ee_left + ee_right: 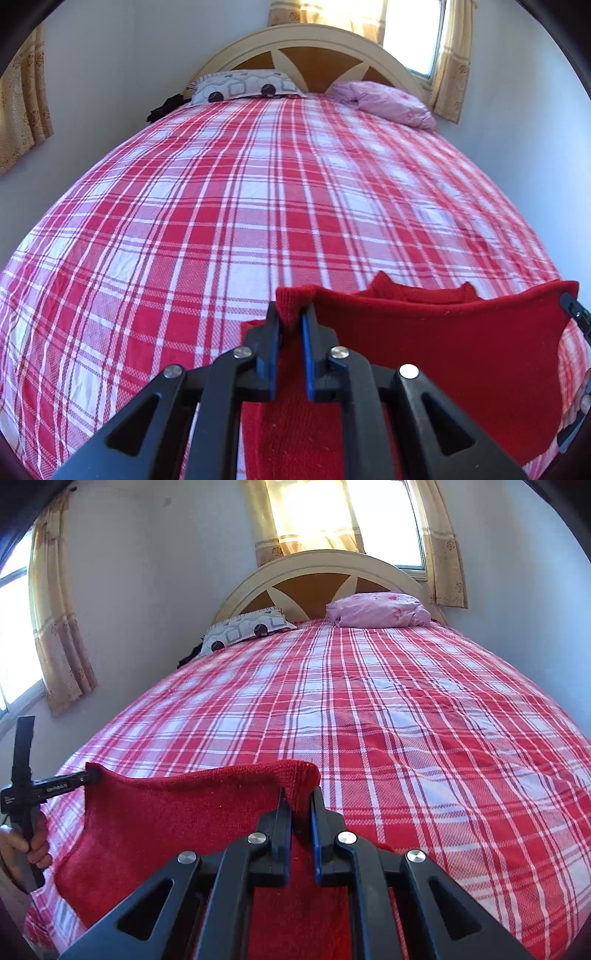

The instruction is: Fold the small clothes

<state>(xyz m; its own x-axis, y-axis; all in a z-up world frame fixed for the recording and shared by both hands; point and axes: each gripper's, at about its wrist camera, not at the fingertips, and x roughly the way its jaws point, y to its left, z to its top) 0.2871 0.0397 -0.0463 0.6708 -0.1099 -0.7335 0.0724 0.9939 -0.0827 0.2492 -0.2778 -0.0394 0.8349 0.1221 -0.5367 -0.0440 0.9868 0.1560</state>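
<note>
Grip: Since each corner of the red knitted garment (443,332) is pinched between closed fingers, the left gripper (292,317) and the right gripper (300,799) are both judged clamped on its upper edge.
Garment place: it is held stretched between the two tools at the bottom of both frames, above the near end of the plaid bedsheet (258,203); its lower part appears to drape down toward the sheet.
Step in hand: a fold is judged to be under way, with the held edge to be carried forward and laid down.
Done well: the edge should be kept taut and level, both corners moved together, and the grip let go only once the cloth lies flat.
Risk: a sagging middle would likely leave a crease.
Hidden: the hem and lower half are covered by the gripper bodies and cut off at the bottom edge.
Unclear: the garment's type and sleeves cannot be made out; a dark object (162,107) beside the patterned pillow (243,85), upper left, cannot be identified.
</note>
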